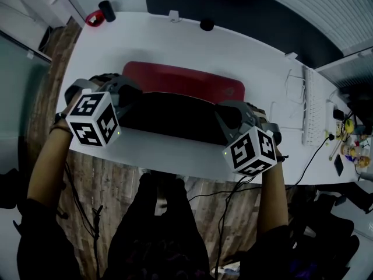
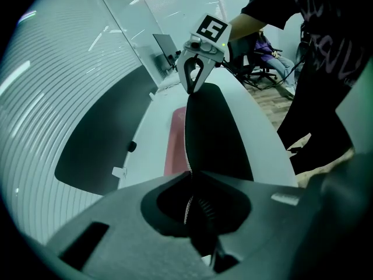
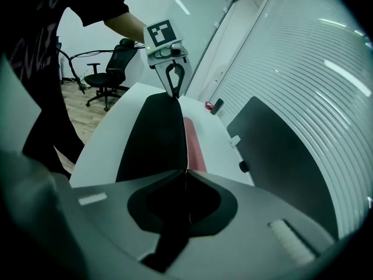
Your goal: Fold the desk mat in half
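The desk mat lies on the white table (image 1: 233, 51), red face (image 1: 180, 80) up on its far half. Its near edge is lifted, showing the black underside (image 1: 169, 118) stretched between both grippers. My left gripper (image 1: 131, 102) is shut on the mat's near left corner, and the thin edge runs out from between its closed jaws (image 2: 191, 177) over the black sheet (image 2: 215, 139). My right gripper (image 1: 225, 118) is shut on the near right corner, seen up close where the jaws (image 3: 185, 174) pinch the black sheet (image 3: 154, 139). Each gripper view shows the other gripper at the mat's far end.
A white keyboard (image 1: 309, 107) and cables lie at the table's right end. A black cylinder (image 1: 106, 10) stands at the far left corner, and a small black round object (image 1: 206, 24) sits at the far edge. An office chair (image 3: 111, 69) stands on the wooden floor.
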A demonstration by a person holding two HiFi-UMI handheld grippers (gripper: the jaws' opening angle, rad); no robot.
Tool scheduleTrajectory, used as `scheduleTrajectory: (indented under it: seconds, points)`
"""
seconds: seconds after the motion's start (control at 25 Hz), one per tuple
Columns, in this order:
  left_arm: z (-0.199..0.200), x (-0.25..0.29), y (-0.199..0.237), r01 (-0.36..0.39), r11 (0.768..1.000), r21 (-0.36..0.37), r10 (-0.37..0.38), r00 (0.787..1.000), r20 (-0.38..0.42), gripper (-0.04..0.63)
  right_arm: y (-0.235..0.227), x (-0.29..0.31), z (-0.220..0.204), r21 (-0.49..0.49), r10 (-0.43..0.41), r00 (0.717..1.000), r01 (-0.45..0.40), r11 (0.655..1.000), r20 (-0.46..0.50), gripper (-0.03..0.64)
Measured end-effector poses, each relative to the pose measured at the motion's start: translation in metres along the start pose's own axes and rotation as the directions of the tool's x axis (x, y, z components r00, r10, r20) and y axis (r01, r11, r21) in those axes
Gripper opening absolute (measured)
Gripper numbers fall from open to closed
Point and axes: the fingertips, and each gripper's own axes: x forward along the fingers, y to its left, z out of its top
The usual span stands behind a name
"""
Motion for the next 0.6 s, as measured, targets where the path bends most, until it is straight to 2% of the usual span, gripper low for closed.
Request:
scheduleTrajectory:
  seconds: [0.28, 0.6]
  points:
    - [-0.008, 0.026, 0.036, -0.019, 1.000, -0.009, 0.019, 1.000, -0.017, 0.021, -0.034, 0.026, -0.012, -0.001, -0.017, 1.000, 0.017, 1.000, -0.020, 0.028]
    - [-0.030, 0.064, 0.063, -0.003, 0.997, -0.072, 0.001, 1.000, -0.025, 0.021, -0.059, 0.067, -0.026, -0.005, 0.005, 0.999, -0.006, 1.000, -0.041, 0.028]
